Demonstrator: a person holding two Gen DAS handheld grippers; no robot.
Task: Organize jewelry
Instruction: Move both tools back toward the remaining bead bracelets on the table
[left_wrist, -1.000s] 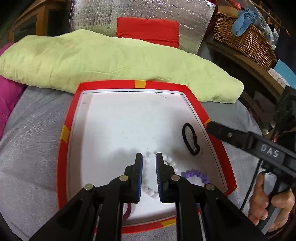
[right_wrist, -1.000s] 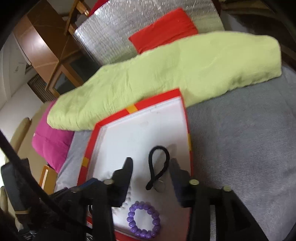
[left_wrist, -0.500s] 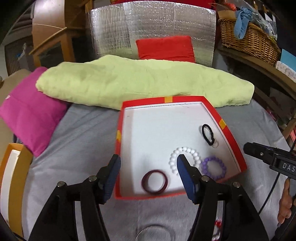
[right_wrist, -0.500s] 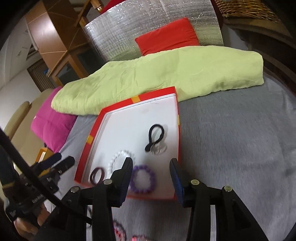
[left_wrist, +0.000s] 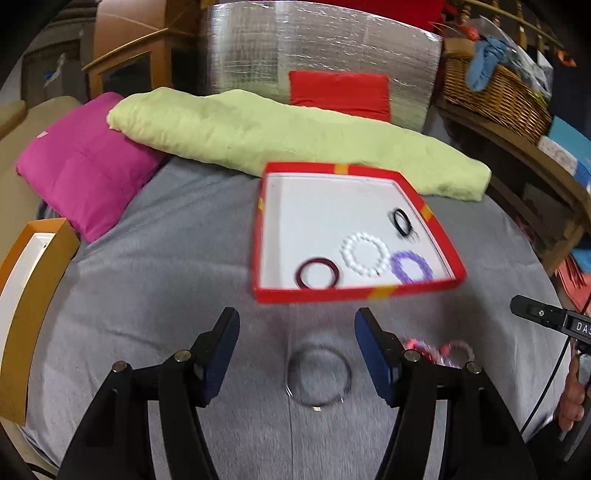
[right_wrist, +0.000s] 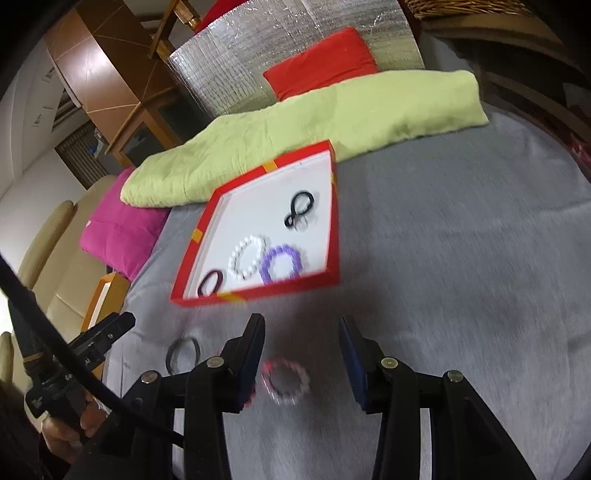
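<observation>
A red box (left_wrist: 354, 293) (right_wrist: 334, 221) with a white floor lies on the grey cloth. In it are a dark red bangle (left_wrist: 317, 273) (right_wrist: 210, 282), a white bead bracelet (left_wrist: 365, 254) (right_wrist: 248, 256), a purple bead bracelet (left_wrist: 410, 266) (right_wrist: 281, 263) and a black hair tie (left_wrist: 402, 221) (right_wrist: 300, 209). My left gripper (left_wrist: 295, 328) is open and empty, just above a thin silver bangle (left_wrist: 318, 377) (right_wrist: 183, 354) on the cloth. My right gripper (right_wrist: 303, 330) is open and empty over a pink bead bracelet (right_wrist: 285, 382) (left_wrist: 439, 350).
A green quilt (left_wrist: 288, 136) lies behind the box, with a magenta cushion (left_wrist: 81, 162) at the left and a red cushion (left_wrist: 340, 94) against a silver foil panel. An orange box (left_wrist: 26, 299) sits at the left edge. A wicker basket (left_wrist: 491, 92) stands at the back right.
Both grippers have pulled back out of the red box toward me. The left gripper opened and left the white bead bracelet in the box. The silver bangle and pink bracelet came into view.
</observation>
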